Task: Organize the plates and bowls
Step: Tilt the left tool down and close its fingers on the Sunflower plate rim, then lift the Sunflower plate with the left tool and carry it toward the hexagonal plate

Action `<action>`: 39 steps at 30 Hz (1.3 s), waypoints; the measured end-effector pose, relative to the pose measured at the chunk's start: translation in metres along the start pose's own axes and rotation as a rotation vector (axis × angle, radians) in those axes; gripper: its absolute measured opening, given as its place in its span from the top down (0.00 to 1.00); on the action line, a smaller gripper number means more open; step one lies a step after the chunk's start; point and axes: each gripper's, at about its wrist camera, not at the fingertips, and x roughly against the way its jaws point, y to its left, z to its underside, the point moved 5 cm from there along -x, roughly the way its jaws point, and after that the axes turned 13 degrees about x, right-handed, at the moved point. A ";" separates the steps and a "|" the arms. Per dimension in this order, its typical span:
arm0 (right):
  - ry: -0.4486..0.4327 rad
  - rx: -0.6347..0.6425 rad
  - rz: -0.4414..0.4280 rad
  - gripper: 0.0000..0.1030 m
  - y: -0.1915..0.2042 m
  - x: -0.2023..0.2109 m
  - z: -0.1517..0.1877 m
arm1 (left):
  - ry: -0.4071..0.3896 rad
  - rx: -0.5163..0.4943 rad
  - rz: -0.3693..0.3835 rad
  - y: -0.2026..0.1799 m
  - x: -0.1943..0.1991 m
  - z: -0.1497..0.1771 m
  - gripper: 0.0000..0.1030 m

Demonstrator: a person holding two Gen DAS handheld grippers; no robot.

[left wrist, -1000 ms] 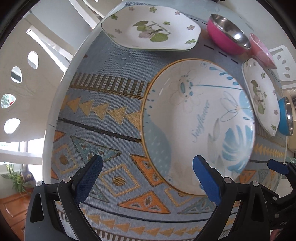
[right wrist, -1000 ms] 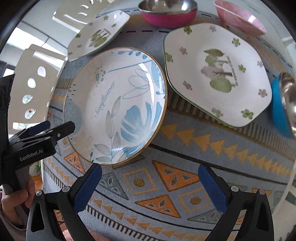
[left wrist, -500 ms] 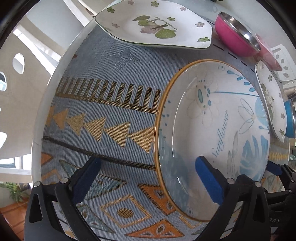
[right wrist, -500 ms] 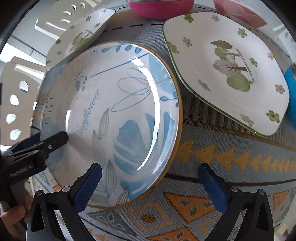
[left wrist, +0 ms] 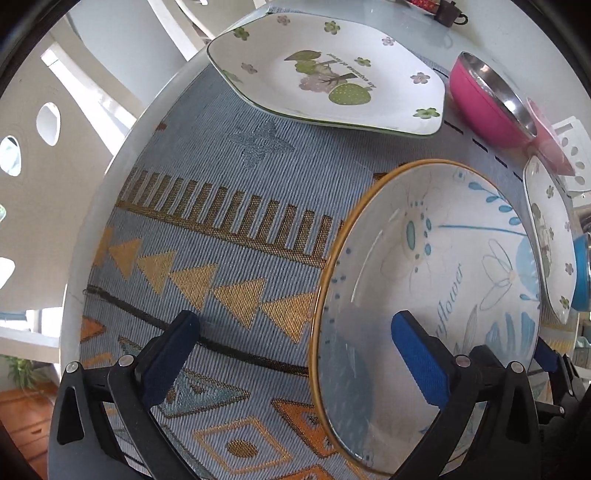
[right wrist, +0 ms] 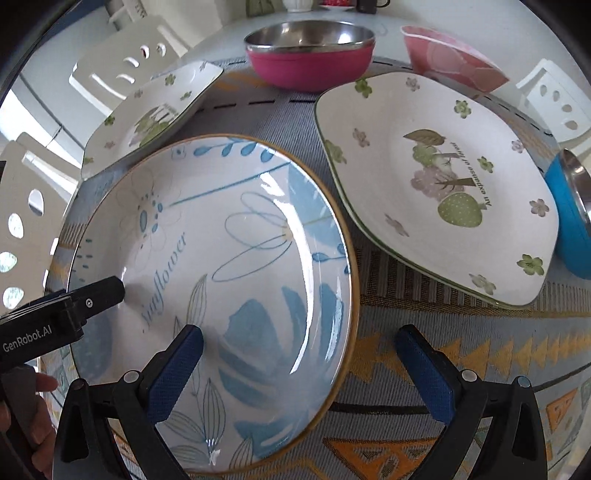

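Observation:
A round blue-flowered "Sunflower" plate (left wrist: 436, 295) (right wrist: 221, 266) with a gold rim lies on the patterned cloth. My left gripper (left wrist: 295, 354) is open and straddles the plate's left rim, one finger over the plate, one over the cloth. It shows at the left in the right wrist view (right wrist: 66, 317). My right gripper (right wrist: 299, 365) is open and straddles the plate's right rim. Two white leaf-print plates (left wrist: 332, 77) (right wrist: 443, 184) lie beyond. A pink steel-lined bowl (right wrist: 310, 55) (left wrist: 487, 96), a pale pink bowl (right wrist: 450, 59) and a blue bowl (right wrist: 572, 221) stand at the back and right.
The patterned table runner (left wrist: 221, 240) covers a white table, whose edge (left wrist: 110, 192) runs close on the left. White chairs with oval cut-outs (right wrist: 22, 221) stand around the table. Small items (right wrist: 332, 3) sit at the far end.
Both grippers have moved forward and lower onto the Sunflower plate. Each now straddles a side of its rim. The plate has not moved.

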 end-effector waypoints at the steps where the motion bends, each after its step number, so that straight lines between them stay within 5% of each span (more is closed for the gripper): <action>1: 0.009 -0.009 0.001 0.00 -0.001 0.000 -0.001 | 0.003 -0.018 0.004 -0.009 0.000 0.002 0.00; 7: 0.032 -0.019 -0.006 0.00 -0.011 -0.003 -0.011 | -0.031 -0.116 0.041 -0.024 -0.002 -0.021 0.02; 9: 0.022 -0.002 -0.016 0.01 -0.013 -0.004 -0.020 | -0.087 -0.089 0.072 -0.025 0.005 -0.027 0.33; 11: 0.016 -0.003 -0.021 0.09 -0.018 -0.001 -0.020 | -0.081 -0.060 0.129 -0.027 0.008 -0.032 0.51; 14: 0.002 -0.022 -0.026 0.27 -0.027 0.003 -0.019 | -0.073 -0.100 0.177 -0.039 0.008 -0.036 0.66; 18: -0.016 -0.055 -0.157 0.70 -0.033 0.004 -0.030 | -0.075 -0.136 0.186 -0.043 0.008 -0.040 0.67; 24: 0.025 -0.002 -0.173 0.71 -0.033 0.004 -0.030 | -0.045 -0.177 0.177 -0.047 0.012 -0.028 0.67; 39: 0.128 -0.018 -0.201 0.71 -0.034 0.028 0.058 | 0.057 -0.255 0.173 -0.049 0.022 0.085 0.66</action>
